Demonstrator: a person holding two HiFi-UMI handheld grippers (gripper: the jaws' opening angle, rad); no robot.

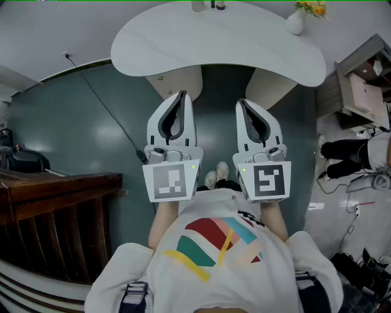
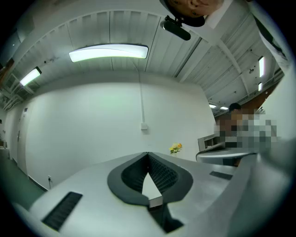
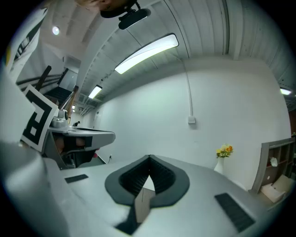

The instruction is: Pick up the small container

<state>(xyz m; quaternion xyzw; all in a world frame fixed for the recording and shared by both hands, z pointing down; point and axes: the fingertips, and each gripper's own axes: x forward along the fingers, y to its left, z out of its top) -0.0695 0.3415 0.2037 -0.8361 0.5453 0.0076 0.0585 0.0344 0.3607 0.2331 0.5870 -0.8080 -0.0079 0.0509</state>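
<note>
I have both claws held level in front of the person's torso, side by side and apart, pointing toward the white kidney-shaped table. The left gripper is closed: in the left gripper view its dark ribbed pads run together at the tips with nothing between them. The right gripper is closed and empty too, its pads meeting at the tip in the right gripper view. Each carries its marker cube nearest the person's chest. As for the small container, at the table's far edge two small items are cut off by the top of the head view, a pale item and a dark item just beside it. I cannot tell which of them it is, and both are well apart from either claw. A white vase of yellow and orange flowers stands at the table's far right corner, and both gripper views show it against the white wall. A dark wooden counter is at the left, a shelf unit at the right, and a thin cable trails across the grey floor. Another person's dark-trousered legs show at the right edge.
</note>
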